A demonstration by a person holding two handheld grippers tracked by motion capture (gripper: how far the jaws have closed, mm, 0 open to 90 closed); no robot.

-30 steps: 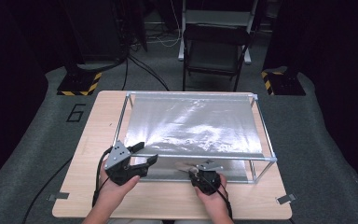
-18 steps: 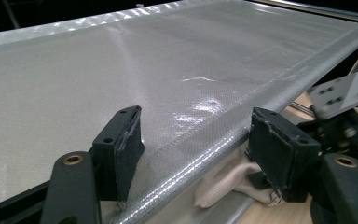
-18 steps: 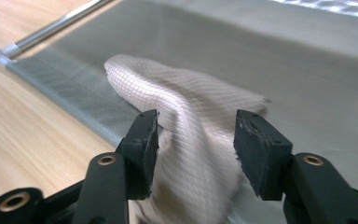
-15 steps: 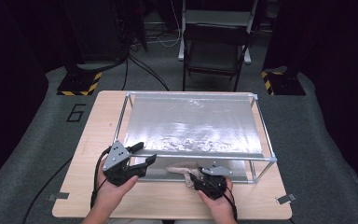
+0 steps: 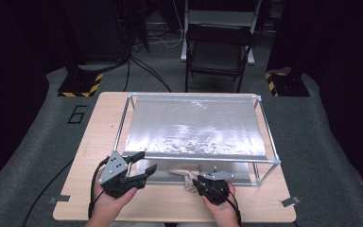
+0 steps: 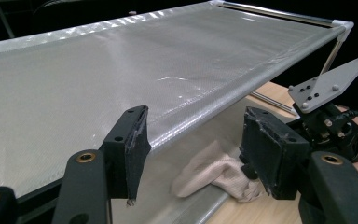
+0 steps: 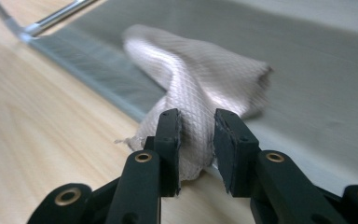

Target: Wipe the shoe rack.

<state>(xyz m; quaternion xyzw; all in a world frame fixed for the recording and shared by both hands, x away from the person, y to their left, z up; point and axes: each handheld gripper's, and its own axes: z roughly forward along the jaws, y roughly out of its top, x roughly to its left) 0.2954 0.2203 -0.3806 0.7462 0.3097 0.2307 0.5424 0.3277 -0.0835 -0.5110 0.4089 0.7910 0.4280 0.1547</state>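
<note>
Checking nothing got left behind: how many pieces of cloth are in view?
1. A pale cloth lies at the rack's near edge, under its mesh shelf, pinched by the right gripper. The mesh may hide others beneath it.

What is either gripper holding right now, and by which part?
The right gripper pinches the pale pink knitted cloth at its near bunched end; the left gripper holds nothing.
</note>
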